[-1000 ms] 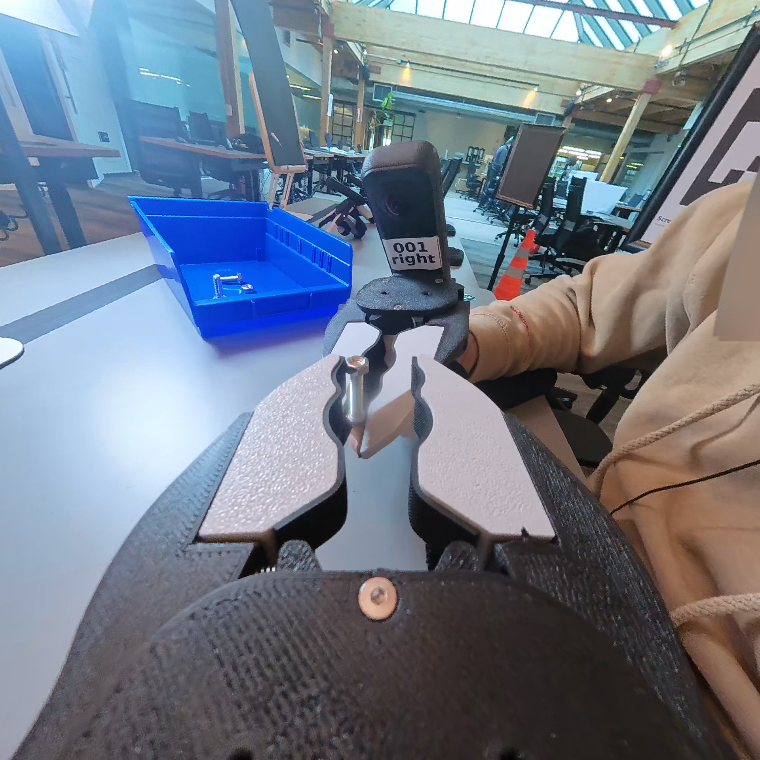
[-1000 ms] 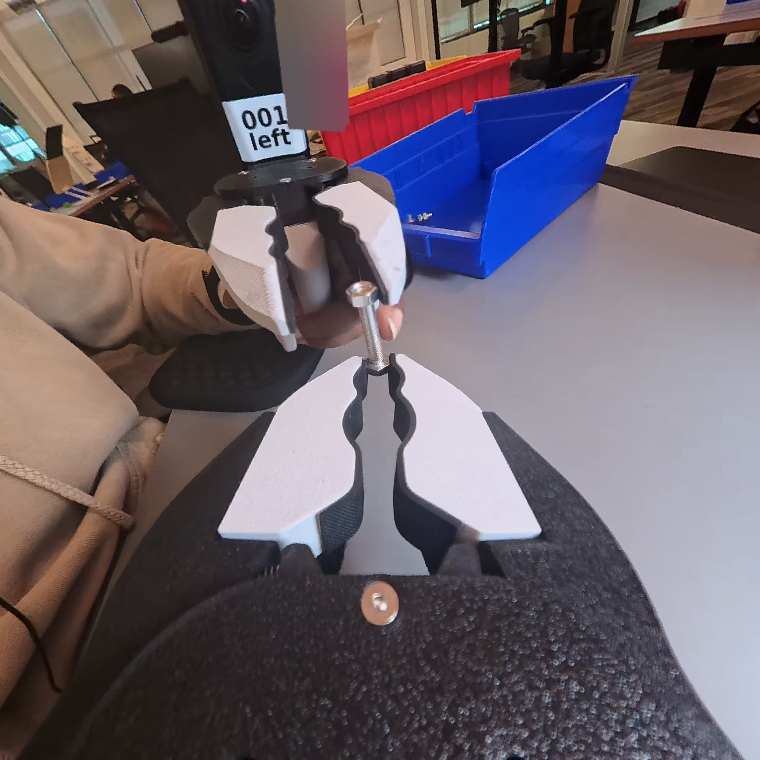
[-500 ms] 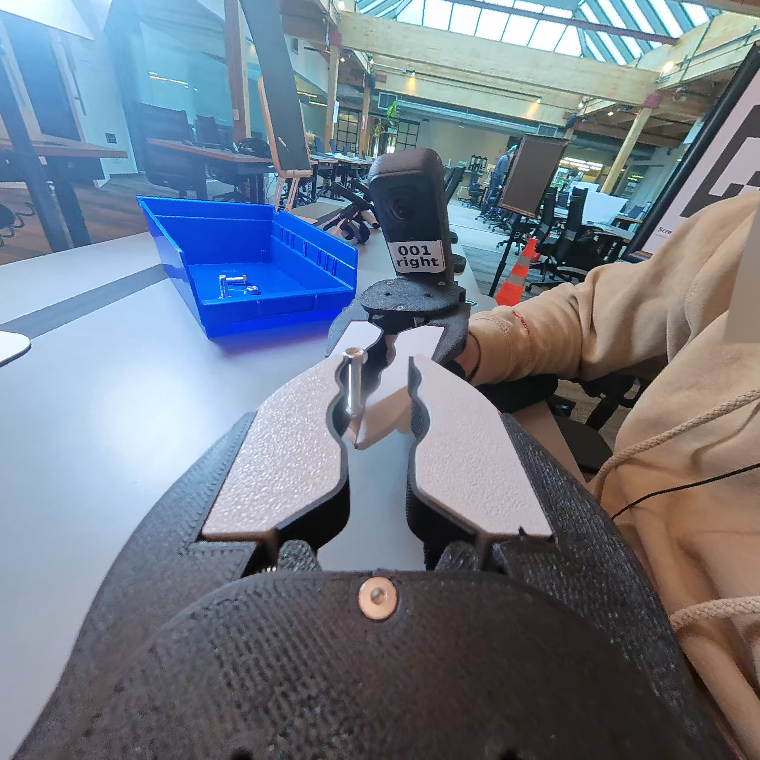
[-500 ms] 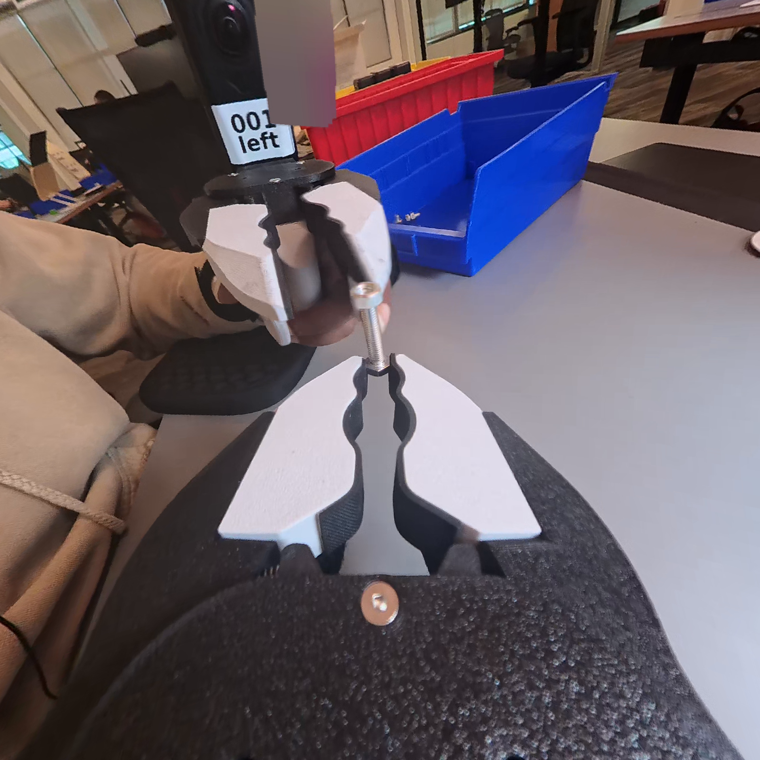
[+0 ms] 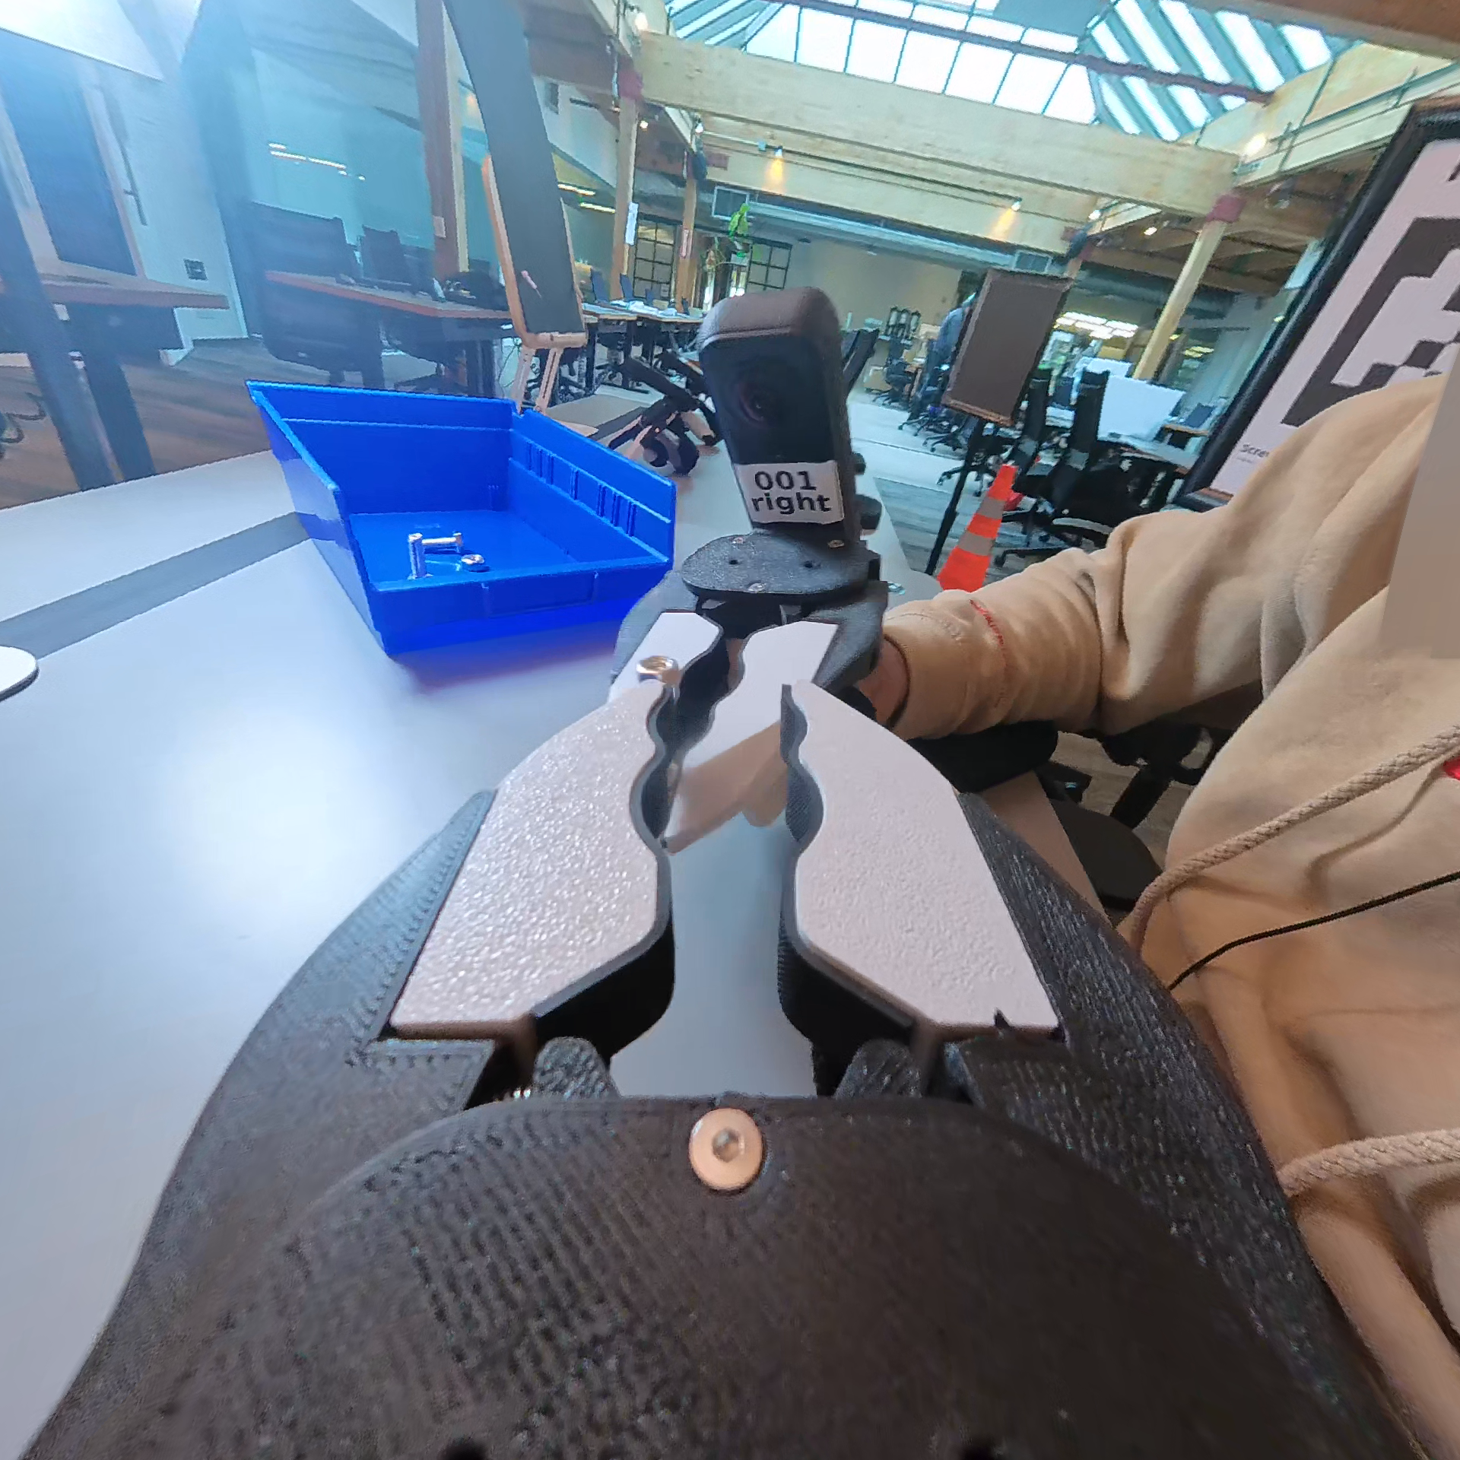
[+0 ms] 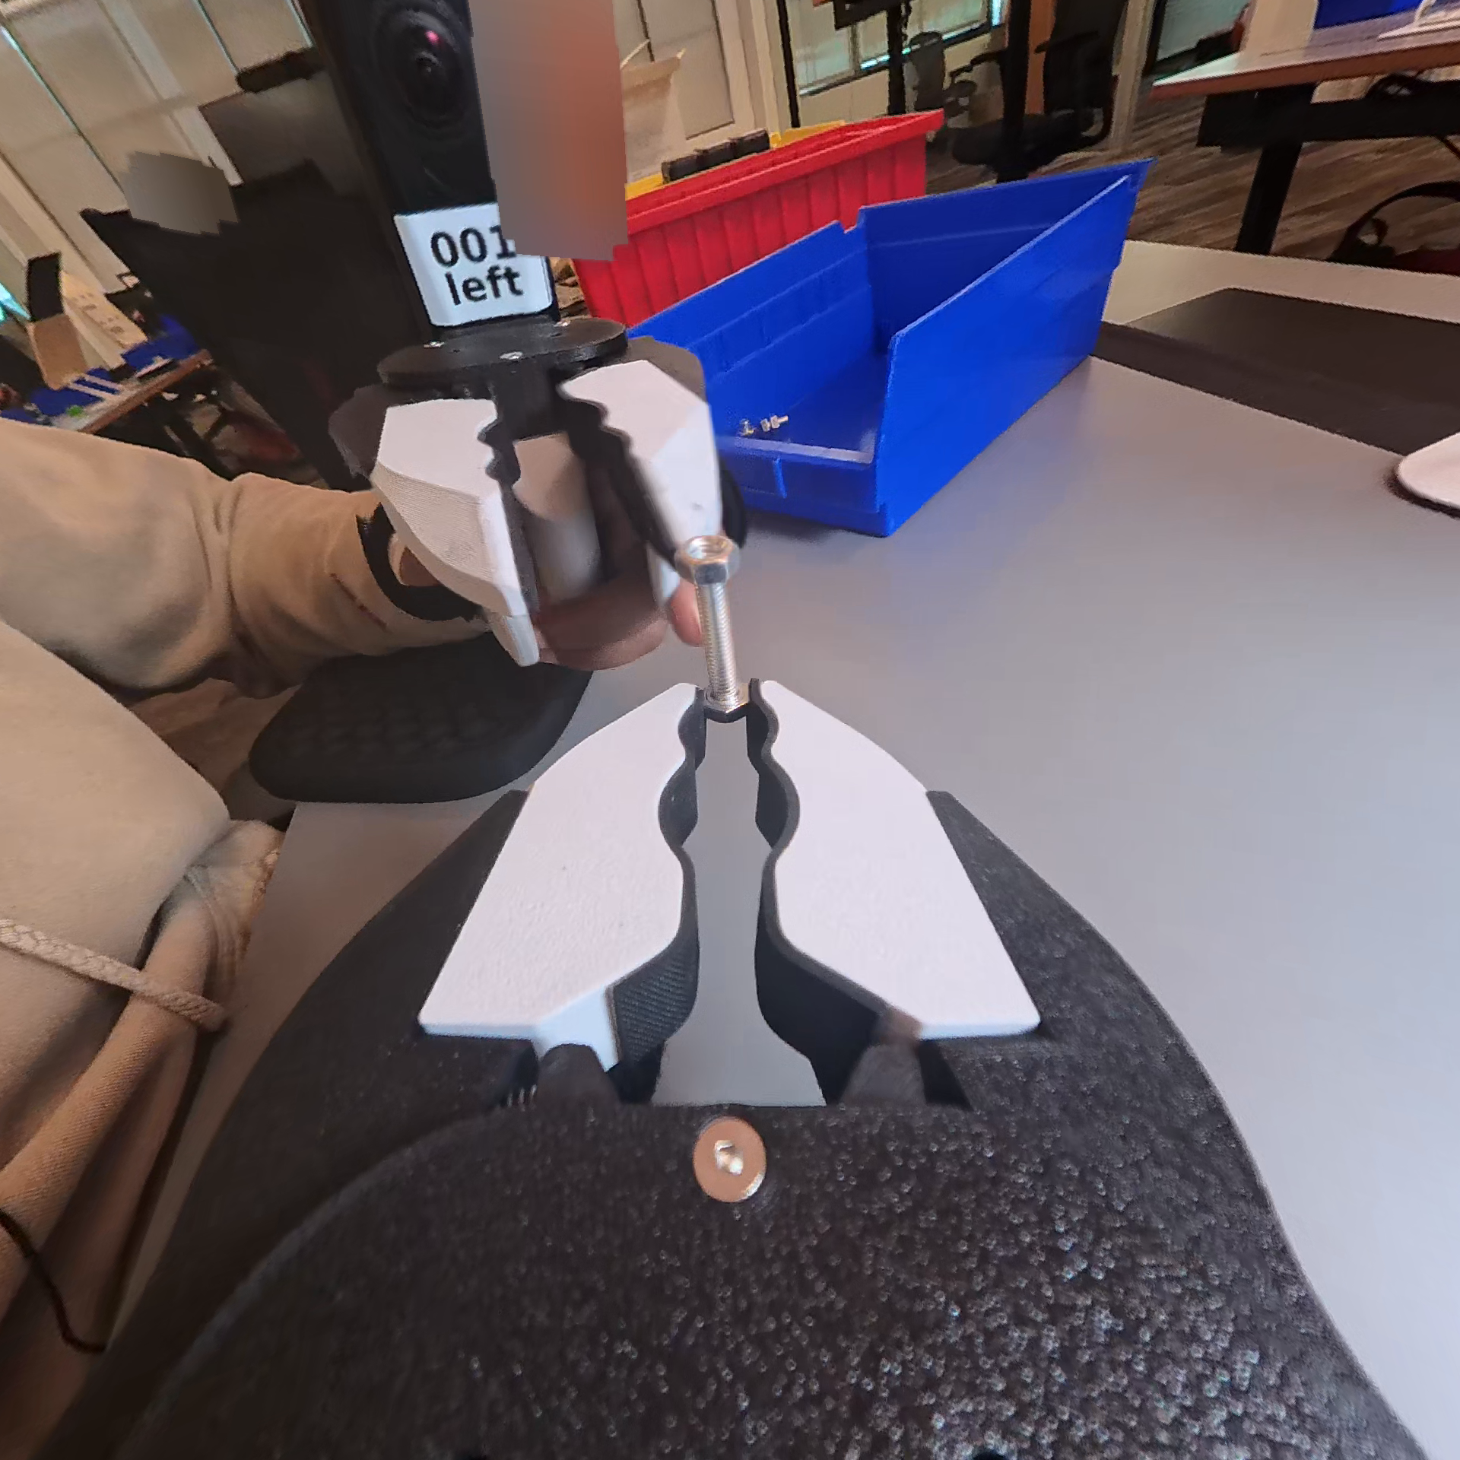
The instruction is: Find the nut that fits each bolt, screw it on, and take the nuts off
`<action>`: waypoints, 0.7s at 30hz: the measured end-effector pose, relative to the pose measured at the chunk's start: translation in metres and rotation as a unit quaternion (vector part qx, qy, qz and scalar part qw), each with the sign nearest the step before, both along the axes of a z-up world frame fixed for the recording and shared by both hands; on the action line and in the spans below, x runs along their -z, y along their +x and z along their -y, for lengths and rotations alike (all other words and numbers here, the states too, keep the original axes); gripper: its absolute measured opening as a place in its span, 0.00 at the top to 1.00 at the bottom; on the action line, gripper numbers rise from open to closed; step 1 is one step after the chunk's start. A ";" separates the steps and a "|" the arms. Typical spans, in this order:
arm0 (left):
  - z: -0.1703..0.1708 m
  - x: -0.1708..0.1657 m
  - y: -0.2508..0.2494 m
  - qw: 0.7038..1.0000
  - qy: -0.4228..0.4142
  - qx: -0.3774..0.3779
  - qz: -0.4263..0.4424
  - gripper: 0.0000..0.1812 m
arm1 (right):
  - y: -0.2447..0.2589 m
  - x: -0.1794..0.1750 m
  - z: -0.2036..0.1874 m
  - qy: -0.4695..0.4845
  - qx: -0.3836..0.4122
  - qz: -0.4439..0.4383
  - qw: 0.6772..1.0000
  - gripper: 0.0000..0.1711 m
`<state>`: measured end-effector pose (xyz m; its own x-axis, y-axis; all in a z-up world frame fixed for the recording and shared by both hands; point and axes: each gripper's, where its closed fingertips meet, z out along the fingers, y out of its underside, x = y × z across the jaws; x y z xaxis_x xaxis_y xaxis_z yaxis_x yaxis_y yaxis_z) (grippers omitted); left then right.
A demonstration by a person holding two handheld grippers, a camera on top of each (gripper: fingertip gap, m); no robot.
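A bolt is clamped upright by its lower end at the very tips of the right gripper, with a nut seated at its top. The left gripper is held with its jaws apart (the nut appears to touch one fingertip, though contact is hard to judge). More hardware is seen inside the blue bin on the grey table.

The bolt, gripped at its lower end by the right gripper, now leans more toward the blue bin than before. The nut at its top now shows its open hole, where earlier it looked like a closed cap. The left gripper now stands closer to the bolt, and one fingertip is just beside the nut. In the left wrist view the bolt is now mostly hidden behind the left finger; only its top shows.
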<state>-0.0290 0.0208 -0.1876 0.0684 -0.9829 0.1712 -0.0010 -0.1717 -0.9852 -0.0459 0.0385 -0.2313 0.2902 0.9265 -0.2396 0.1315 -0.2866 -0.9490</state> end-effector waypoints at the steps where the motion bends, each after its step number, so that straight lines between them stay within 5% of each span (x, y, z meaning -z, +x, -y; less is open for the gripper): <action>1: 0.001 -0.002 -0.001 1.000 -0.004 0.004 0.006 0.87 | 0.002 0.000 -0.002 -0.002 0.003 -0.001 1.000 0.94; 12: -0.001 0.003 0.001 1.000 0.003 -0.006 -0.005 0.85 | -0.003 0.004 0.006 -0.002 -0.014 0.006 1.000 0.94; 14: 0.004 0.001 -0.001 1.000 0.004 0.013 -0.002 0.92 | 0.000 0.002 0.001 -0.006 -0.004 0.001 1.000 0.94; 21: -0.007 0.003 -0.003 1.000 -0.002 -0.018 -0.001 0.87 | -0.002 0.003 0.006 -0.003 -0.014 0.006 1.000 0.94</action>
<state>-0.0316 0.0280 -0.1905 0.1039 -0.9790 0.1752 0.0039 -0.1757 -0.9844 -0.0484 0.0329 -0.2344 0.2670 0.9329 -0.2418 0.1501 -0.2881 -0.9458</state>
